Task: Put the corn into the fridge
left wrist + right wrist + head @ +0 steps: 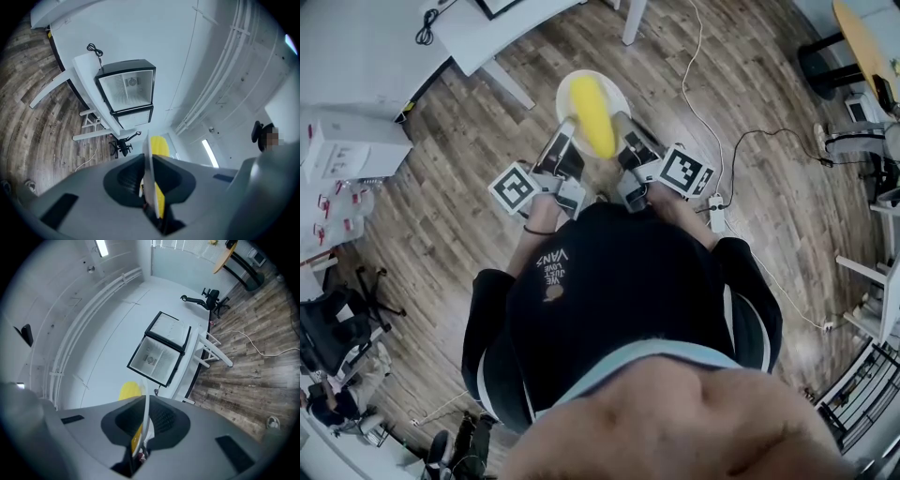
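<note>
The wooden floor (750, 94) fills most of the head view. Across it, in both gripper views, stands a white counter (86, 75) carrying the small fridge (126, 91), whose pale inside faces this way; its door appears to be swung open.

Well apart from it, in front of the person's chest, is a white plate (619, 94) with the corn (592, 117) lying on it. The left tongs (565, 131) are clamped on the plate's left rim and the right tongs (623, 127) on its right rim, each with the thin white edge pinched between its jaws.

The corn lies between the two tongs, about as near one hand as the other. Its long axis runs away from the person, along the line the tongs point. The fridge opening lies nearly dead ahead of both, so I judge the coming move to be a level carry forward, plate kept flat so the corn does not roll.
</note>
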Tool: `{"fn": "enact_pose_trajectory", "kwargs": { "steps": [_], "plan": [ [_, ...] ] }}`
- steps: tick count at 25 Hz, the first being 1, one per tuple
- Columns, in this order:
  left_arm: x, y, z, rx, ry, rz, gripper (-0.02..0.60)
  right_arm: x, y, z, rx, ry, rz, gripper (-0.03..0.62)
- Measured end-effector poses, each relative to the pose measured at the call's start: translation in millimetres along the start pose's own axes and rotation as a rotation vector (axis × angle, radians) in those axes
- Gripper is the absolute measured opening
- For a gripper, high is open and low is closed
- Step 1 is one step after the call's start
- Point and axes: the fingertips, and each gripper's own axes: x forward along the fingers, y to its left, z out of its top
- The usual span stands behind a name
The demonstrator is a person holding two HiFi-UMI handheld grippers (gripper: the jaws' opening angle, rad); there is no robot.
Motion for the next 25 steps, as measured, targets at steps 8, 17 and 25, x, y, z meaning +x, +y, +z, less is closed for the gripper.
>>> {"fn": "enact_pose_trajectory", "kwargs": {
  "steps": [8, 17, 25],
  "plan": [
    [-3, 1, -2, 0.009, -0.009, -0.012, 0.046, -1, 0, -1, -0.012, -0.003, 0.023, 0.026],
    [14, 2, 4, 0.024, -0.037, -0.025, 0.046, 10, -4, 15, -0.031, 0.013, 0.062, 0.026],
    [84, 15, 25, 0.009, -0.077, 0.005, 0.046, 50, -30, 77, -0.023, 0.058, 0.064, 0.026]
  ]
}}
